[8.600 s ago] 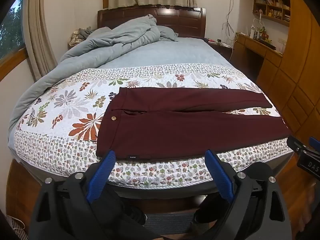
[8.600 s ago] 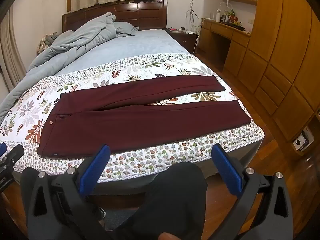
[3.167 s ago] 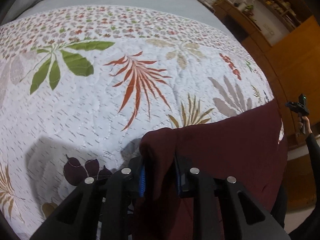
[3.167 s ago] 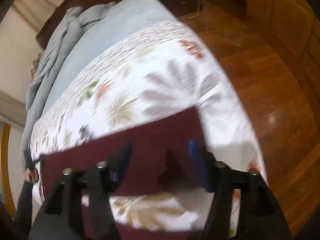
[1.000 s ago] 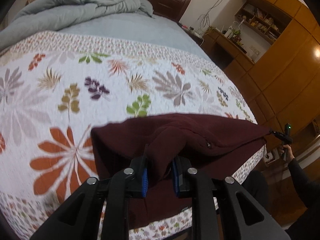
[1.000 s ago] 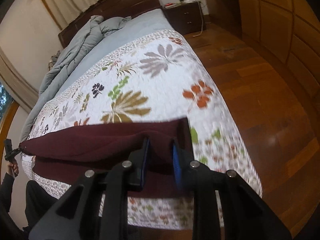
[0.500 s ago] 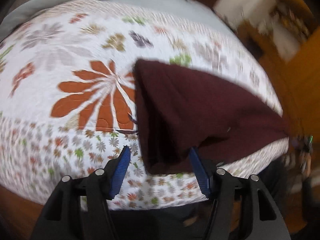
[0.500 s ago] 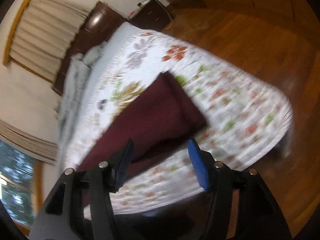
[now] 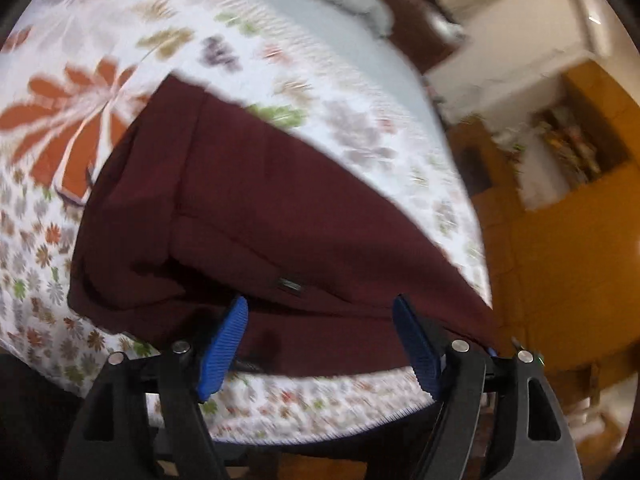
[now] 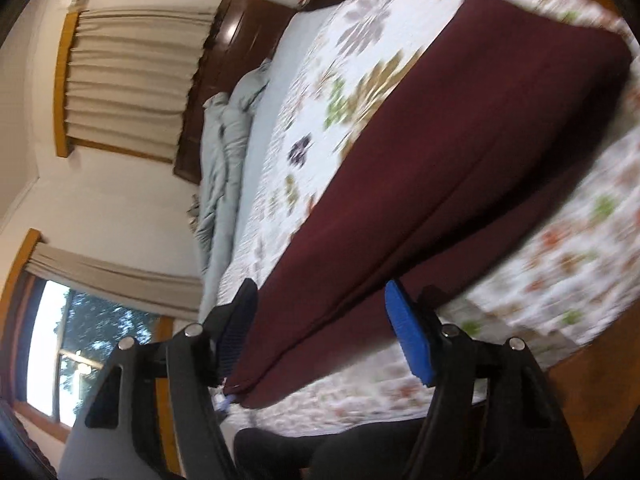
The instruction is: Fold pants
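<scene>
The maroon pants (image 9: 280, 216) lie on the floral quilt (image 9: 80, 92) near the bed's front edge, folded lengthwise with one leg on top of the other. In the left wrist view the waist end is closest. My left gripper (image 9: 320, 340) is open and empty just in front of the waist. In the right wrist view the pants (image 10: 460, 152) run away as a long band. My right gripper (image 10: 320, 328) is open and empty, just off the bed's edge by the pants. Both views are blurred and tilted.
A rumpled grey duvet (image 10: 224, 152) and the dark wood headboard (image 10: 224, 52) are at the far end of the bed. Wooden cabinets (image 9: 568, 240) stand to the right. A curtained window (image 10: 60, 328) is on the left wall. Wooden floor borders the bed.
One second ago both grippers were shut on the pants, carrying the upper leg over. Both have let go, opened and drawn back from the bed's edge; the pants now lie folded.
</scene>
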Demonstrator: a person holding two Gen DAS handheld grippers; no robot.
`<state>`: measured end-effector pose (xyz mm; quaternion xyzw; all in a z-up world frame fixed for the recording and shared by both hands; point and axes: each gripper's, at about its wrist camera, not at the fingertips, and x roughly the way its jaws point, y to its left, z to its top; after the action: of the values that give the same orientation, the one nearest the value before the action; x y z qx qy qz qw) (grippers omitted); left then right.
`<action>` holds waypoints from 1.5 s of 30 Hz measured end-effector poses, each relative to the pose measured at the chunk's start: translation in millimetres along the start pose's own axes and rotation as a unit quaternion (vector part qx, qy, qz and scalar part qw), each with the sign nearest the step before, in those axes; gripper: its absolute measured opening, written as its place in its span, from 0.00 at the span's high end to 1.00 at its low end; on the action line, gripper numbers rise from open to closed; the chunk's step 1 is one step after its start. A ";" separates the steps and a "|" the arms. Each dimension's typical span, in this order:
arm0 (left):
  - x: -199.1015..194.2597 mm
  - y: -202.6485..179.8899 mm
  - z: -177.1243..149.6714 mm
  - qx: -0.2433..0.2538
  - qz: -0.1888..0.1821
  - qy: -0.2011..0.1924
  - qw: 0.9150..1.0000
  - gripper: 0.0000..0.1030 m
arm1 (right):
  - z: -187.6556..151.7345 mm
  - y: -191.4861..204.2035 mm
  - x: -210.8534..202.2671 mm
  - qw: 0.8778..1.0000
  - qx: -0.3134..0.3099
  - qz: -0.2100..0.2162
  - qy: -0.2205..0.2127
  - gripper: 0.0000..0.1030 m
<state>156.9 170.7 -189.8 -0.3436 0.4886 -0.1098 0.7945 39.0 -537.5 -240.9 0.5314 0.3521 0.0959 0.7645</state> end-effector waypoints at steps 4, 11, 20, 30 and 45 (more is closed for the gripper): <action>18.7 15.9 10.9 -0.043 0.007 -0.009 0.999 0.29 | -15.0 13.2 32.8 1.000 0.016 0.018 0.019 0.33; 21.8 23.3 16.2 -0.022 -0.030 -0.067 0.997 0.74 | -37.8 37.7 83.9 0.998 0.018 0.014 0.053 0.31; 24.5 33.8 2.8 -0.035 0.009 -0.075 0.997 0.66 | -44.9 31.3 124.0 0.995 0.052 -0.063 0.060 0.28; -14.7 44.2 -0.4 -0.073 -0.020 -0.098 0.992 0.30 | -43.7 34.7 133.3 0.996 0.058 -0.056 0.044 0.25; -8.0 42.7 24.0 0.034 0.010 -0.150 0.988 0.84 | -42.8 28.2 128.6 0.996 0.057 -0.045 0.042 0.24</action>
<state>166.4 216.9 -205.2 -0.3243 0.3635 -0.0661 0.8708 112.3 -426.8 -280.3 0.5535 0.4124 0.0633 0.7208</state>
